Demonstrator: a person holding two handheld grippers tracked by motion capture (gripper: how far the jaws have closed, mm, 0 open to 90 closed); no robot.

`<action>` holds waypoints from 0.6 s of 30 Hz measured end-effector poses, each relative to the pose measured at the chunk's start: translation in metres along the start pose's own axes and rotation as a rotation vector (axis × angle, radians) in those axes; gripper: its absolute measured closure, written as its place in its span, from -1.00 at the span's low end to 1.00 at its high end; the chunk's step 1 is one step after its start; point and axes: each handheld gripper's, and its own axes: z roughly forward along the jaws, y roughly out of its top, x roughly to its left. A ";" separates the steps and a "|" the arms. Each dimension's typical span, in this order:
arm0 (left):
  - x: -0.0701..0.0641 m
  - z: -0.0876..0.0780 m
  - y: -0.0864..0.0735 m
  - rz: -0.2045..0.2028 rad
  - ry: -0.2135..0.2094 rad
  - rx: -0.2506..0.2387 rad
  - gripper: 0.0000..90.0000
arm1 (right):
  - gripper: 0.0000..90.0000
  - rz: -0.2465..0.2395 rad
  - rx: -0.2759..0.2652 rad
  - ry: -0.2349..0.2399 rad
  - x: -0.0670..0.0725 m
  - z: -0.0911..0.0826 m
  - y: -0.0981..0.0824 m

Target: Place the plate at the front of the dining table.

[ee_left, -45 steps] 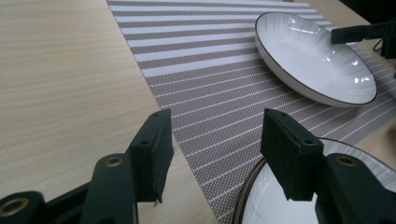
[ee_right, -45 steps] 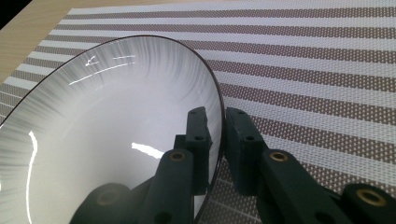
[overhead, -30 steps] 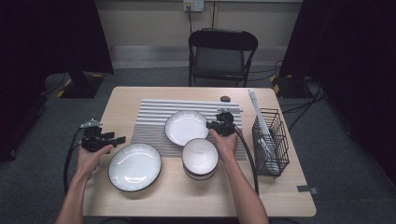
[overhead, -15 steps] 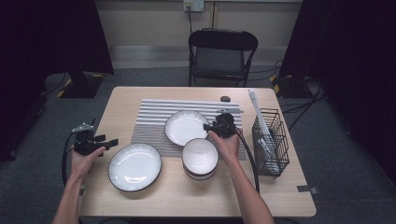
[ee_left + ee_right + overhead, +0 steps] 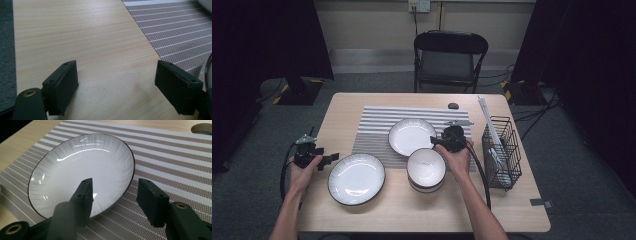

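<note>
Light wooden table (image 5: 362,105), pretty plain. A striped grey-and-white mat (image 5: 377,125) sits in the middle toward the far edge, and a small white plate (image 5: 411,136) with a dark rim rests on it. The bigger plate (image 5: 356,178) lies toward the near left corner, straight on the wood, just off the mat's near left corner. Next to it, around the middle of the near half, a stack of bowls (image 5: 426,169) overlaps the mat's near edge. A black wire basket (image 5: 503,150) stands along the right edge. There's a little dark round thing (image 5: 453,105) by the far edge, and a strip of grey tape (image 5: 541,202) at the near right corner.
</note>
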 end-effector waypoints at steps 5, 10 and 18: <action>-0.003 0.004 -0.001 0.036 0.038 -0.012 -0.60 | 0.00 0.008 -0.006 0.010 0.000 -0.006 -0.007; -0.003 0.006 0.000 0.046 0.076 -0.018 -0.59 | -0.03 0.026 -0.021 0.010 -0.002 -0.016 -0.009; -0.008 0.009 0.001 0.102 0.125 0.004 -0.60 | -0.07 -0.003 -0.040 -0.015 0.005 -0.039 -0.007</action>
